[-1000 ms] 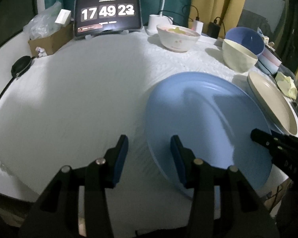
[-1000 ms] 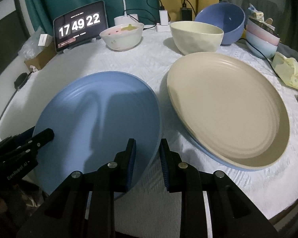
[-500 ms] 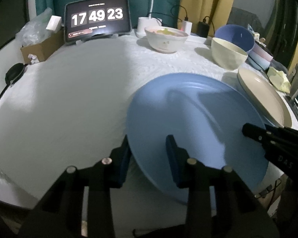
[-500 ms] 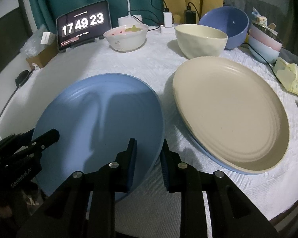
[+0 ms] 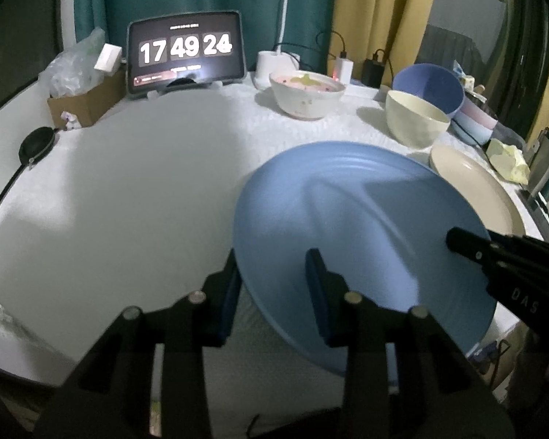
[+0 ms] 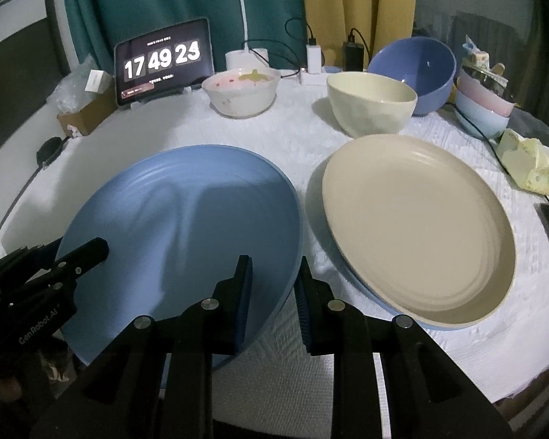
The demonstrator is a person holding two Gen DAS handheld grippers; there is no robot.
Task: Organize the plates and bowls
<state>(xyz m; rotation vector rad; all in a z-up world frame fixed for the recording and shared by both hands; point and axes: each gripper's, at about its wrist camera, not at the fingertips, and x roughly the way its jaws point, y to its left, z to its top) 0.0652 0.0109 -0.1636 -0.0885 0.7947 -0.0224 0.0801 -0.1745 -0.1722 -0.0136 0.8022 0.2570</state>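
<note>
Dim, bluish light; gripper shadows fall across the blue plate (image 6: 186, 219), fisheye edges bend and darken, foreground blurs.

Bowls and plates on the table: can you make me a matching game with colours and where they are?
Things:
1. big plate held by both tongs
2. plate lying flat on the cloth
3. bowl tipped on its side at the back
4. bowl nearest the clock screen

Descriptions:
A. white with small spots
B. beige, stacked on a blue plate
C. blue, rim gripped on two sides
D. blue, behind the cream bowl

Pairs: 1-C, 2-B, 3-D, 4-A
</note>
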